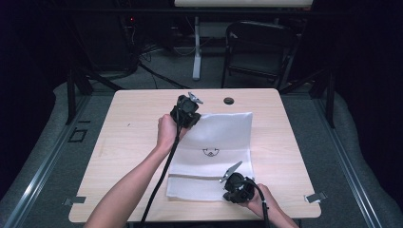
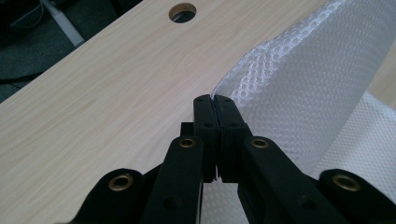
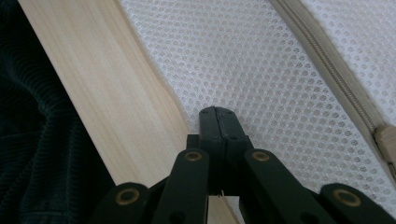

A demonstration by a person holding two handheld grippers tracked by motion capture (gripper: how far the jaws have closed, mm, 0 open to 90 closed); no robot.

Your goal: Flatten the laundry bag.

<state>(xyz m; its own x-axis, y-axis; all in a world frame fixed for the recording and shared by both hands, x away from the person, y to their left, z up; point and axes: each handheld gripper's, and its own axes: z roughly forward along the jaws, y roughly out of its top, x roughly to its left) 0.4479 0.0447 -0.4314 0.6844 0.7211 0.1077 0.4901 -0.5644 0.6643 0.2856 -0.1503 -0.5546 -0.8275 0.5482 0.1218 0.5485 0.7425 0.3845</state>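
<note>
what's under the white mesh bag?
Wooden table lies under the mesh bag. The left gripper lifts its far corner; the bag's inside is hidden.

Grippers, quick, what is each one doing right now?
Left gripper: shut on the white mesh laundry bag's lifted far corner.
Right gripper: shut, pinching the bag's near edge.

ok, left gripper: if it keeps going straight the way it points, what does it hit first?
Likely bare table. The left gripper, shut on the lifted edge of the white mesh bag, aims over wood toward the round hole. Depth is unclear, so it may pass above the wood.
</note>
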